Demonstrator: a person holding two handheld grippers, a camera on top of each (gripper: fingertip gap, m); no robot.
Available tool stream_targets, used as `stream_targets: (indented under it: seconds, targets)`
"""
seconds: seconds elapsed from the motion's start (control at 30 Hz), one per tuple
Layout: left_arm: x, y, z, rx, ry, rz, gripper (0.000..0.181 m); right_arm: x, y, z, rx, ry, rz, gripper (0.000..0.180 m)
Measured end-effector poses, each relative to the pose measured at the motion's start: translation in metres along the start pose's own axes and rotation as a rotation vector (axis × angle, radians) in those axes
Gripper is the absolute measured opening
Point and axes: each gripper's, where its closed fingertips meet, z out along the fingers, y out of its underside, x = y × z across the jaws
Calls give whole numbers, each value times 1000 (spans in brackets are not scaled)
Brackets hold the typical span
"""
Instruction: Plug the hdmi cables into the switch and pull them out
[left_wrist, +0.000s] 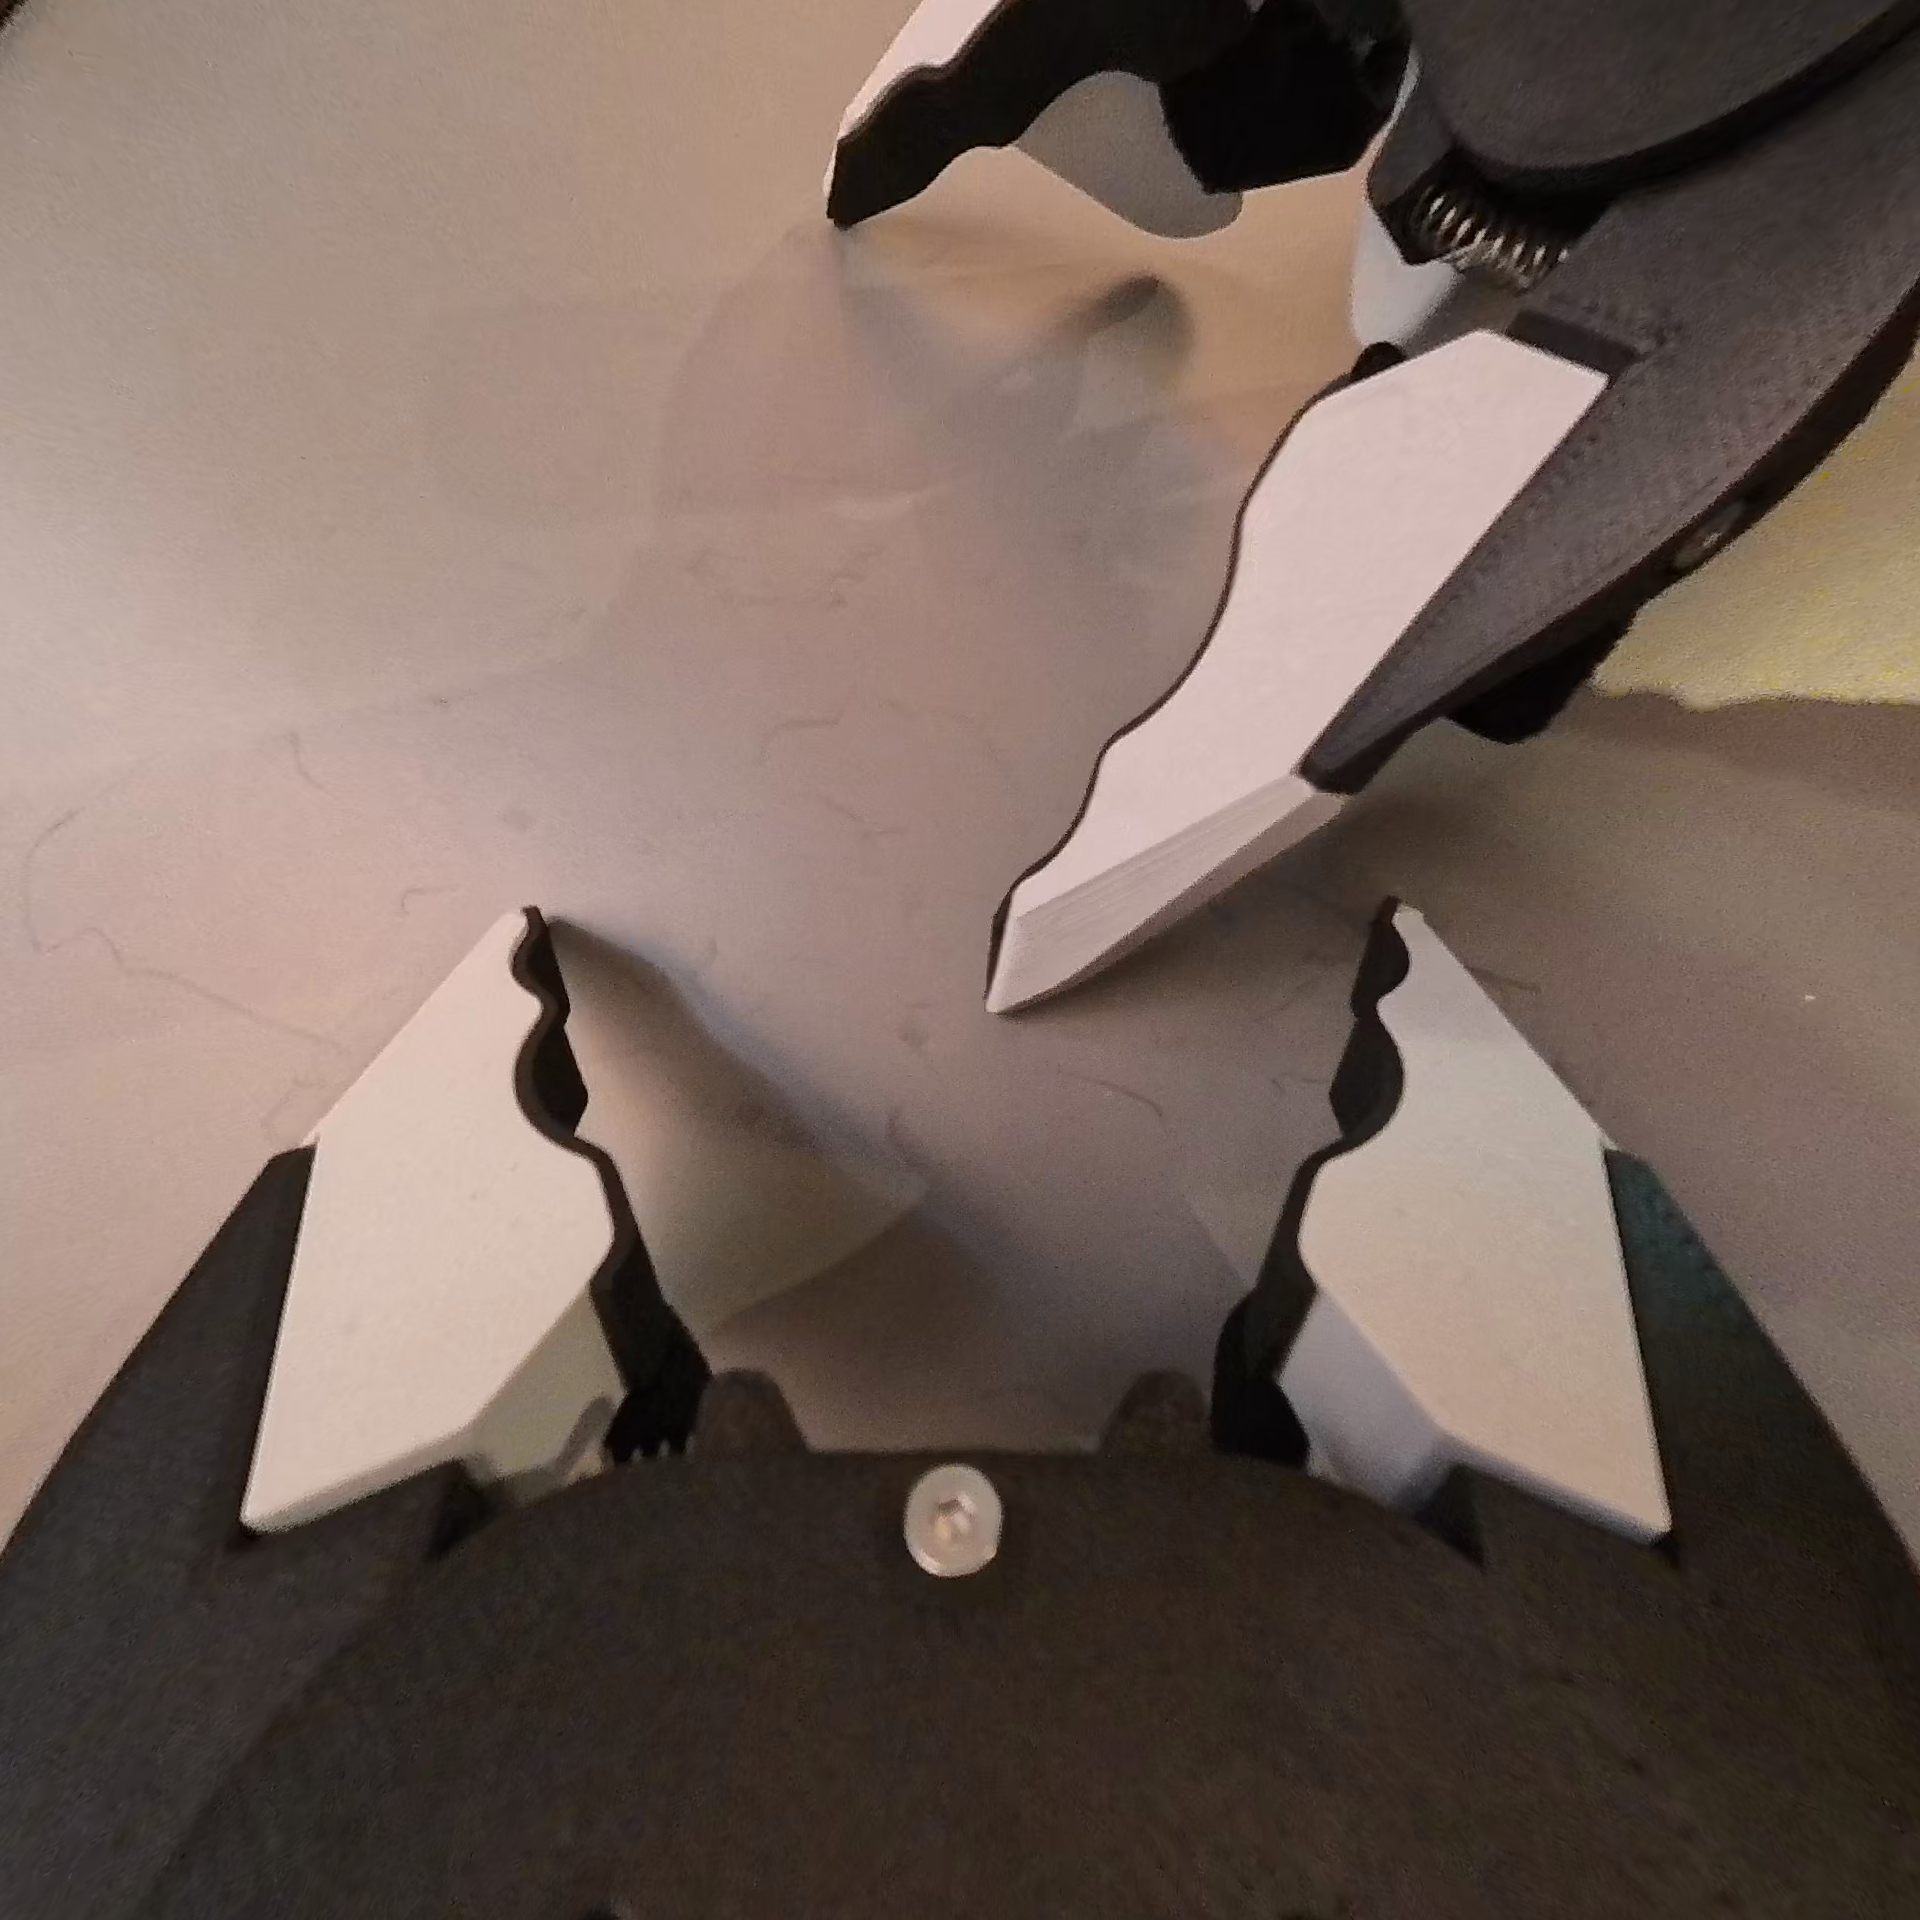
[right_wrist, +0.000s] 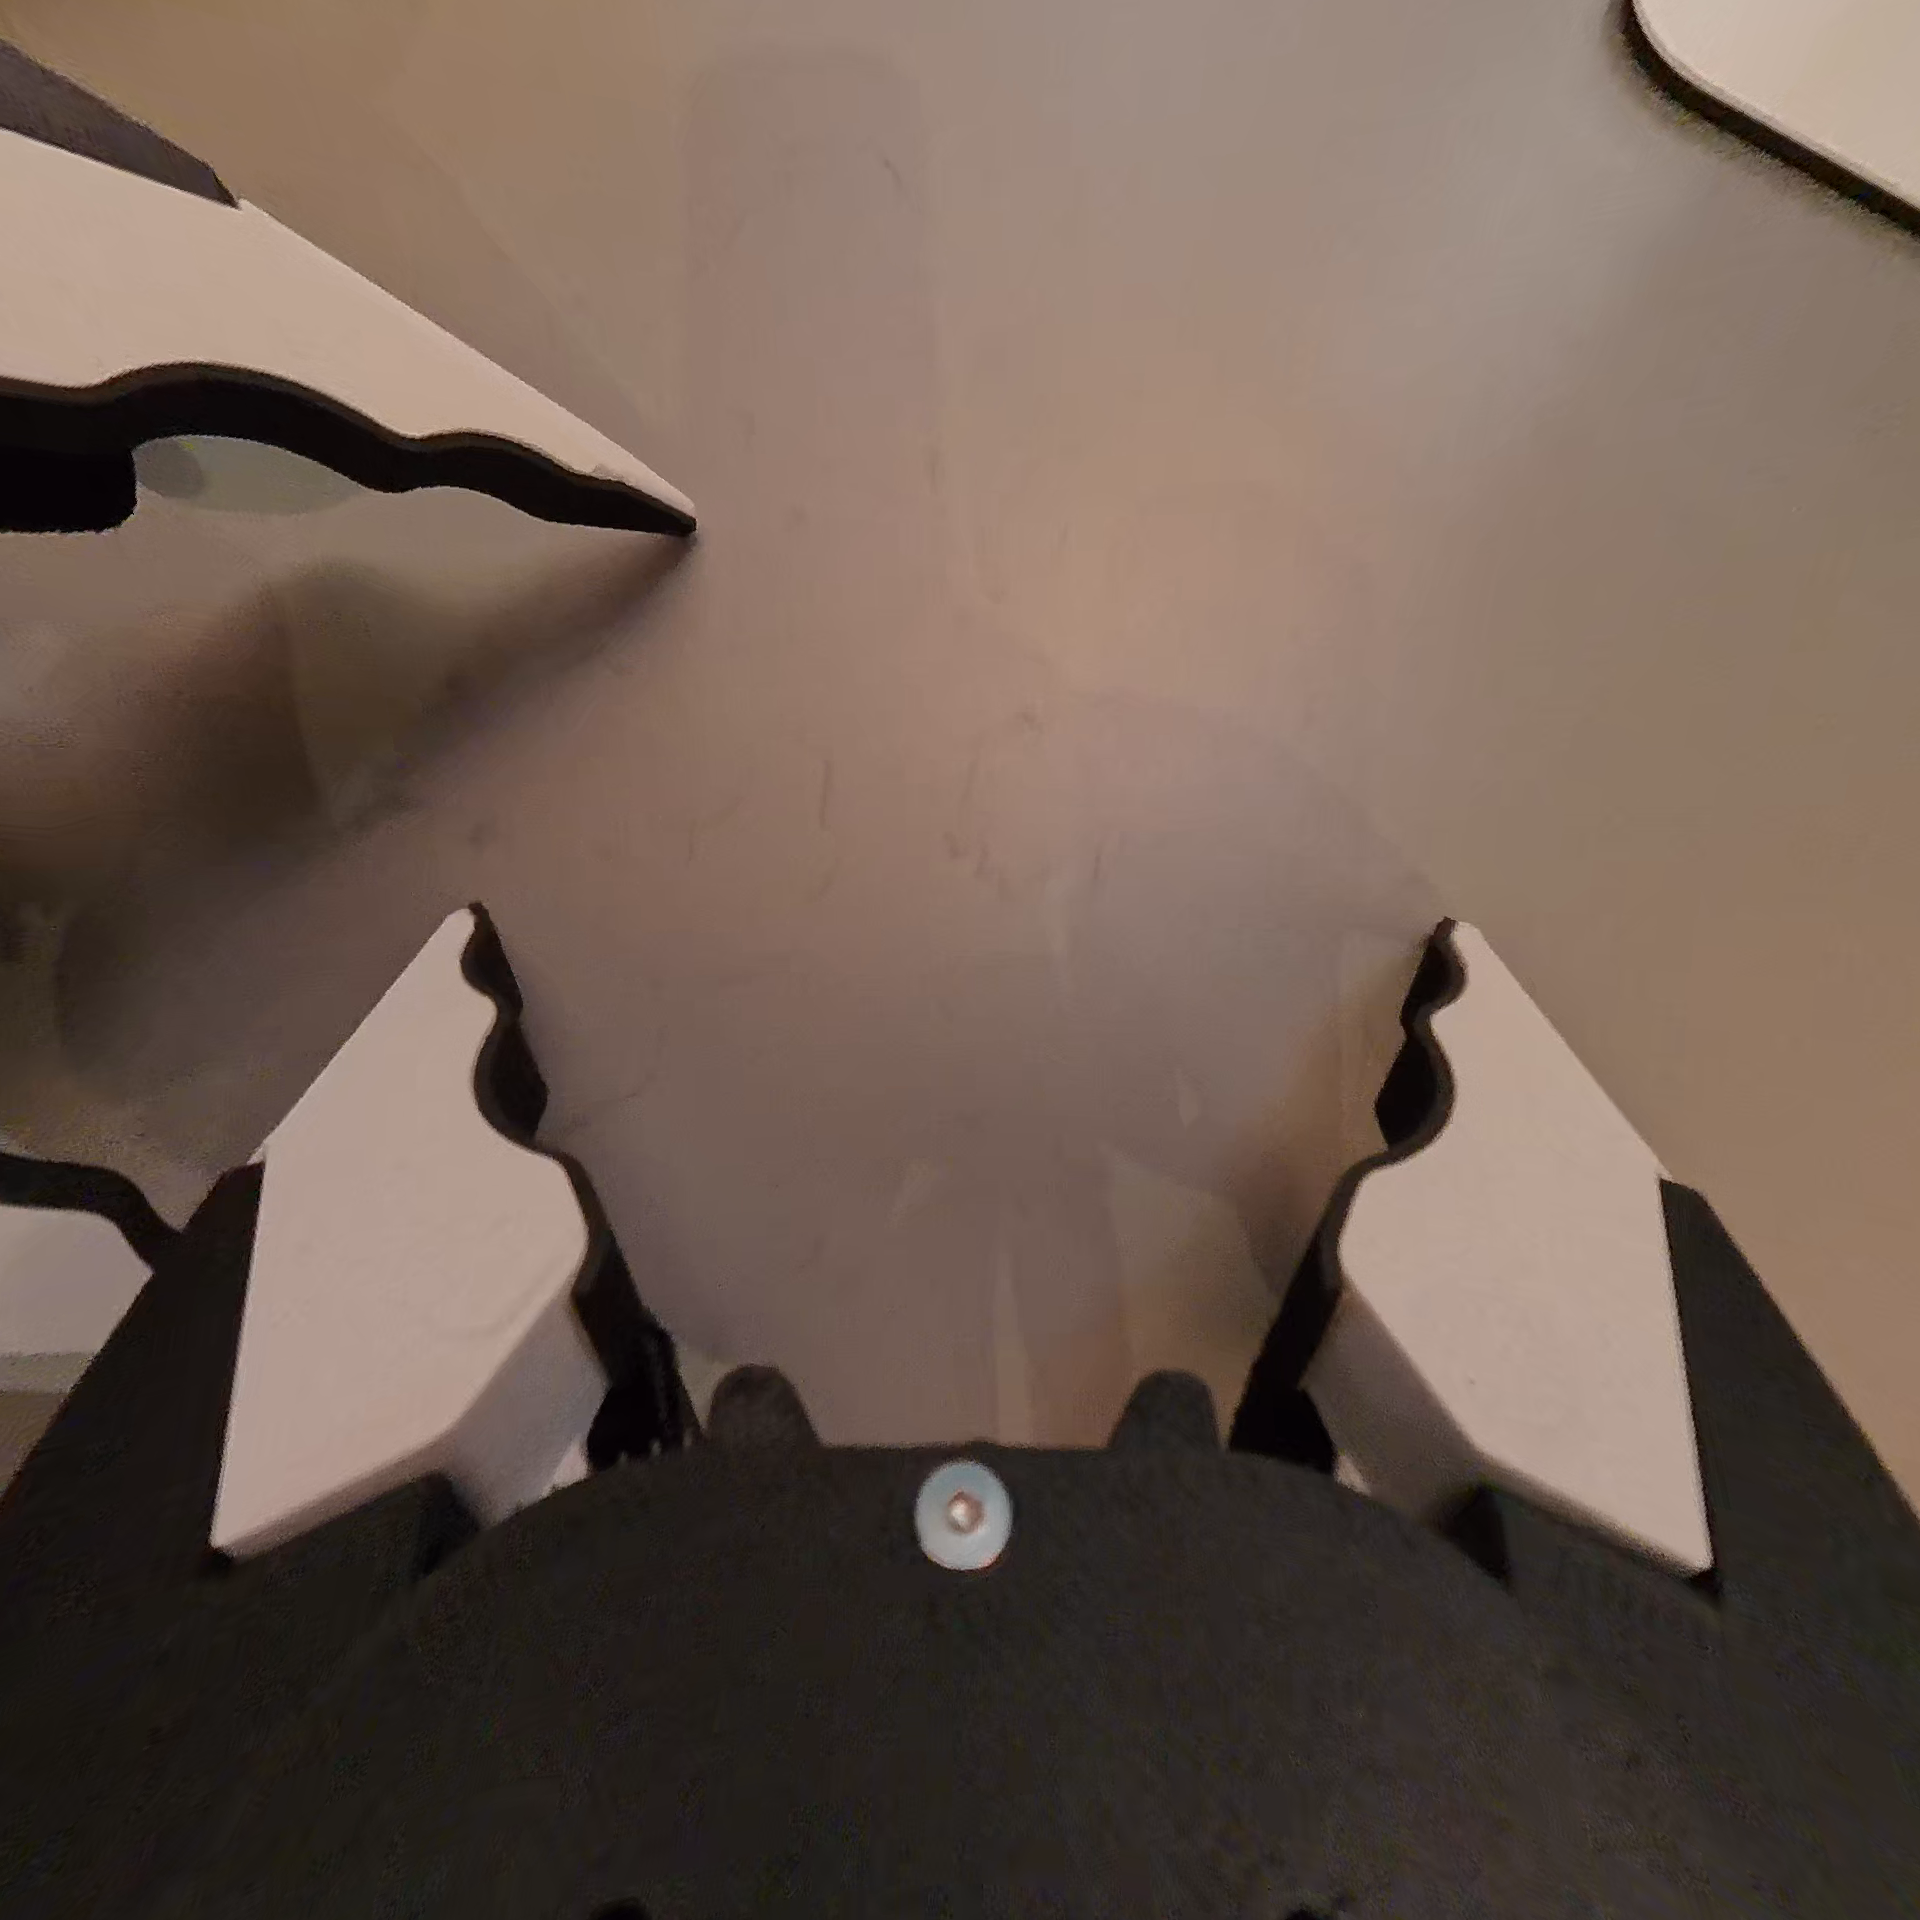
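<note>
Pale grey tabletop (left_wrist: 416, 520) is filling both wrist views, smooth and matte, marked only by faint hairline scuffs and soft shadows. Warm, dim light is falling across it, and a yellowish strip (left_wrist: 1766, 644) is showing at the right edge of the left wrist view; I cannot tell what it is. A white, rounded-cornered object with a dark rim (right_wrist: 1808, 94) is peeking into the top right corner of the right wrist view, too cropped to identify.

Neither the HDMI cables nor the switch are appearing in either view, so they are lying somewhere outside what the cameras are covering. Judging from that, nothing of the task is showing as done: no cable is being held and no port is in sight, so plugging in and pulling out appear to be left.

Left gripper (left_wrist: 961, 920) is hovering over bare table with its jaws spread wide and nothing between them. Right gripper (right_wrist: 961, 920) is likewise standing wide apart and empty. Both are sitting near each other, the right gripper's white fingers (left_wrist: 1299, 623) reaching in from the upper right of the left wrist view.
</note>
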Motion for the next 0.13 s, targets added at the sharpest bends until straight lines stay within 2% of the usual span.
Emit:
stream_targets:
  seconds: [0.13]
  targets:
    - [0, 0, 0, 0, 0, 0, 145, 3, -1, 5, -11, 7, 4, 159]
